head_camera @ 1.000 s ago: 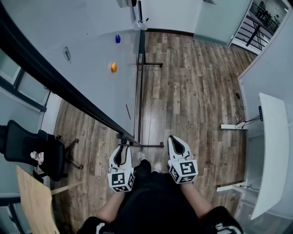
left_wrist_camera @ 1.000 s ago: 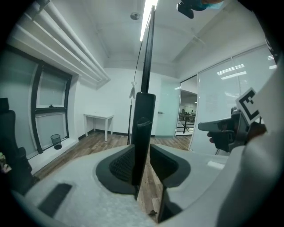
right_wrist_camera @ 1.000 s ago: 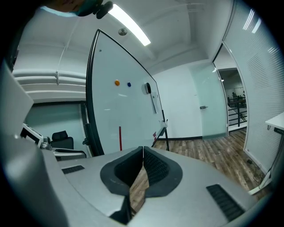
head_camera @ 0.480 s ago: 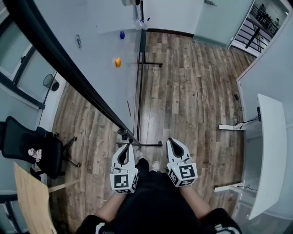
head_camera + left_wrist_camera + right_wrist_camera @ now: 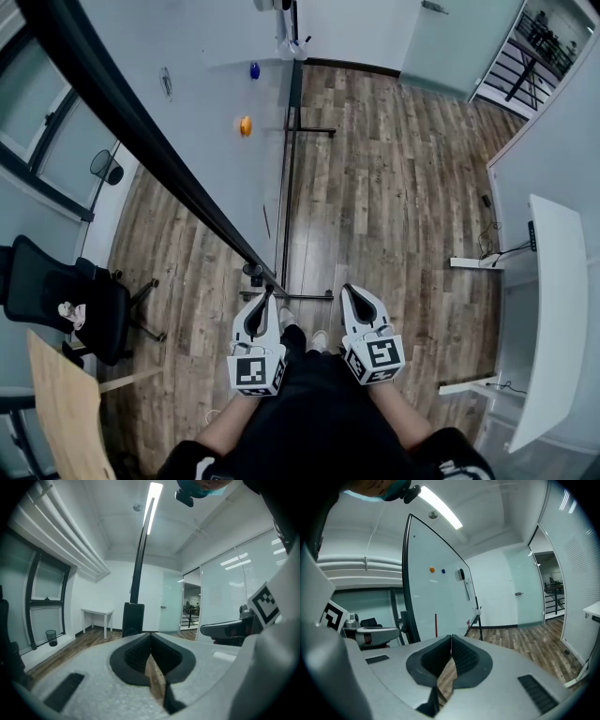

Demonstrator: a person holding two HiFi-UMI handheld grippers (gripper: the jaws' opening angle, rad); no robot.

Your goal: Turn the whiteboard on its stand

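The big whiteboard hangs tilted on its black stand, with its dark frame edge running down to a corner just ahead of me. It carries an orange magnet, a blue magnet and a red marker. My left gripper sits right at that lower corner, jaws shut with nothing between them; in the left gripper view the frame edge stands just beyond the tips. My right gripper is shut and empty, off to the right of the board.
A black office chair and a wooden panel stand to the left. A white desk lines the right wall. A small bin sits by the window, and a stair railing shows far right. The stand's foot bar lies by my feet.
The board's dark edge has swung, uncovering the bin and more window on the left. My left gripper has risen slightly toward the corner and closed. The right gripper has stayed put.
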